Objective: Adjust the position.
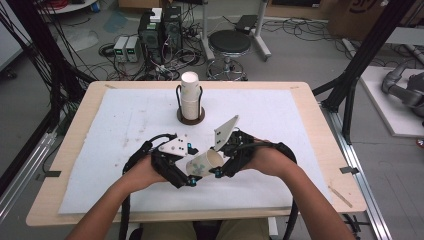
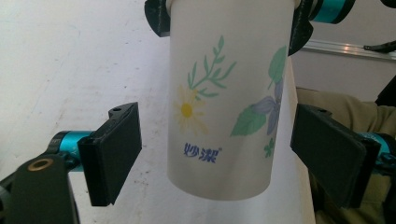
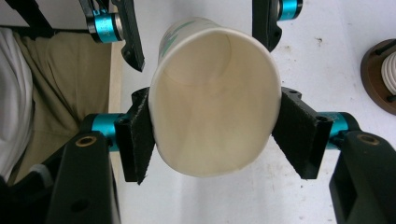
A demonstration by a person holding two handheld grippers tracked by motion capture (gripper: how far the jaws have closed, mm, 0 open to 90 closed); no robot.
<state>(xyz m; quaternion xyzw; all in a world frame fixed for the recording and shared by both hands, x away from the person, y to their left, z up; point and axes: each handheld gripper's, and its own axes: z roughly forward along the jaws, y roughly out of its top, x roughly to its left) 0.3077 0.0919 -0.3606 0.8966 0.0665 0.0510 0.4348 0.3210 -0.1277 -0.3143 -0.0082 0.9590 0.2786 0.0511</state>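
The white paper cup with a printed daisy and leaf pattern (image 1: 204, 163) hangs on its side above the white foam mat (image 1: 100, 150), on the person's side of the landmark: the round brown stand holding a stack of white paper cups (image 1: 190, 104), which sits near the far edge of the mat.

The right gripper (image 3: 212, 135) pinches this cup near its open rim. Its black pads (image 3: 135, 142) press both walls, and the rim is squeezed into an oval. The left gripper (image 2: 217, 149) stands spread around the closed base end of the cup. Its pads (image 2: 114, 149) are clear of the wall on both sides, so it carries no load.

Likely faults from here:
- Crushing. The thin rim is already deformed; more squeeze from the right gripper could crease or collapse the wall.
- Dropping. If the right gripper lets go before the left pads bear on the cup, the cup would fall to the mat, short of the stand.
- Skewed transfer. An uneven closure on the tapered wall could push the cup out toward its base.
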